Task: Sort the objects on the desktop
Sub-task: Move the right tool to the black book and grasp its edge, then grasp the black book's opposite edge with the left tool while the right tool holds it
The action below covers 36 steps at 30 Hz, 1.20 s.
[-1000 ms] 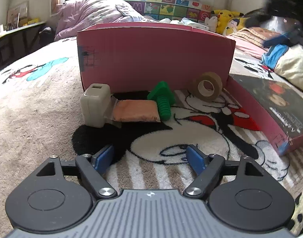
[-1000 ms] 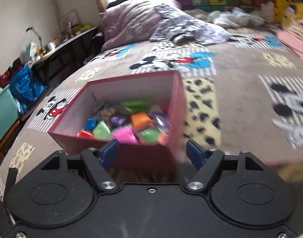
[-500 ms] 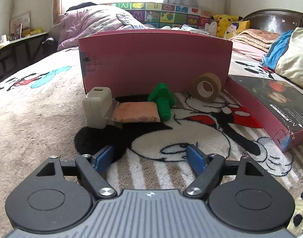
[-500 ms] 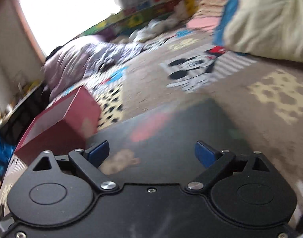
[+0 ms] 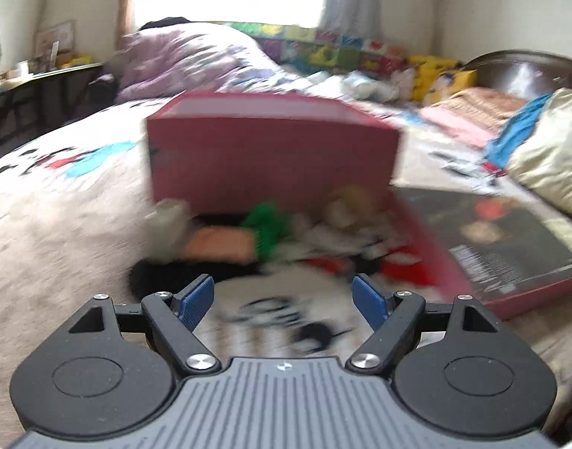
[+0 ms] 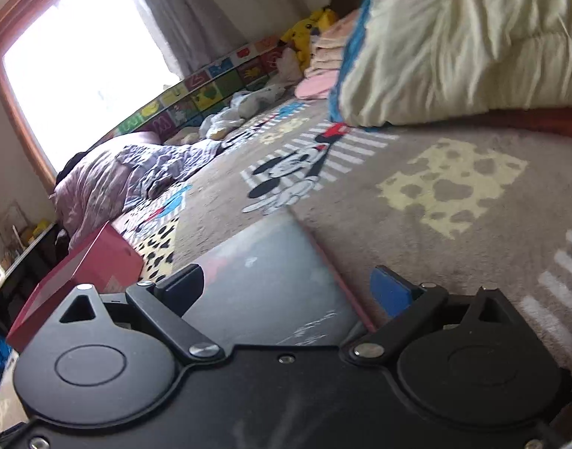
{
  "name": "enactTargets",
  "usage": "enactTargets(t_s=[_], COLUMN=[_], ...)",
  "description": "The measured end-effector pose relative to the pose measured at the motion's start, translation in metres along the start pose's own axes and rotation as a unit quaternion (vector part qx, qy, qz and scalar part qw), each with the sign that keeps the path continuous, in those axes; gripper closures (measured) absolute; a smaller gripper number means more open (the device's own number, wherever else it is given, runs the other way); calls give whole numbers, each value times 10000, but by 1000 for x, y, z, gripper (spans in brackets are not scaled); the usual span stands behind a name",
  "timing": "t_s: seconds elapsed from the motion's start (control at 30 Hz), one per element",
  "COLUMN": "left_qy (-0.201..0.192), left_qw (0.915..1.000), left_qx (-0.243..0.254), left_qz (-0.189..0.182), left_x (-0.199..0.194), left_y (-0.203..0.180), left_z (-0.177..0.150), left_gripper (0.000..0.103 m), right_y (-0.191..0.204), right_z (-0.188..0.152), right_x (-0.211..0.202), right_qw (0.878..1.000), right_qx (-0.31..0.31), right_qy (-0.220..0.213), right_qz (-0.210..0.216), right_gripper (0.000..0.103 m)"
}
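In the blurred left wrist view, a pink box [image 5: 271,157] stands on the bed. In front of it lie a beige charger block [image 5: 166,228], an orange packet [image 5: 218,245], a green screw-shaped toy [image 5: 267,230] and a tape roll [image 5: 349,205]. My left gripper [image 5: 284,301] is open and empty, a little short of them. My right gripper [image 6: 286,290] is open and empty, low over the dark box lid [image 6: 263,280], with the pink box [image 6: 88,269] at its left.
The dark lid with pink rim [image 5: 510,250] lies right of the objects. A cream pillow [image 6: 473,37] and folded bedding sit at the right, a purple duvet [image 5: 188,60] at the back. A desk [image 5: 43,86] stands at the far left.
The left gripper has risen and moved forward, blurring its view. The right gripper swung right from above the pink box of colourful packets to low over the dark lid.
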<state>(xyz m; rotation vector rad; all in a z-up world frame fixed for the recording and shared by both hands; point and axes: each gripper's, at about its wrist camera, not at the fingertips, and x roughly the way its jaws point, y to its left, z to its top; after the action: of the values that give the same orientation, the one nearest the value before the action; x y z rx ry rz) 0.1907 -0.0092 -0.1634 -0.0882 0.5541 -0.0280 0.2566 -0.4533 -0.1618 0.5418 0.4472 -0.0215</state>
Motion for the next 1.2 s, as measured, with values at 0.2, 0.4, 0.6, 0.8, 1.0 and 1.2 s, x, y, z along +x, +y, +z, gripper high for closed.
enactTargets(t_s=[0.2,0.4,0.6,0.8,1.0,1.2], left_qy=[186,675,783,1002,1103,1112], left_qw=[9953,9882,9851,9829,9850,9881], left_qx=[-80,-155,11,-9,-94,-496], left_qz=[-944,-1365,-1533,-1544,-1323,-940], left_x=[29,70,70,36,-20,-46], left_y=[-56,-88,-114,-111,-59,-1], left_z=[13,4,2,-11,-40,-49], left_gripper=[22,22,22,18,18,18], right_y=[-11,-5,-14,-11,32,102], right_z=[0,-6,-7,-6,-33,-87], right_x=[23,33,27,9,-8,-17], right_qw=[9983,9966,9942,9901,9642,8963], right_qx=[337,263,377,149,-1092,-2927], right_qy=[470,782,958,1301,2131,2872], right_qz=[105,82,300,508,1135,1688], right_gripper=[6,4,4,0,0,0])
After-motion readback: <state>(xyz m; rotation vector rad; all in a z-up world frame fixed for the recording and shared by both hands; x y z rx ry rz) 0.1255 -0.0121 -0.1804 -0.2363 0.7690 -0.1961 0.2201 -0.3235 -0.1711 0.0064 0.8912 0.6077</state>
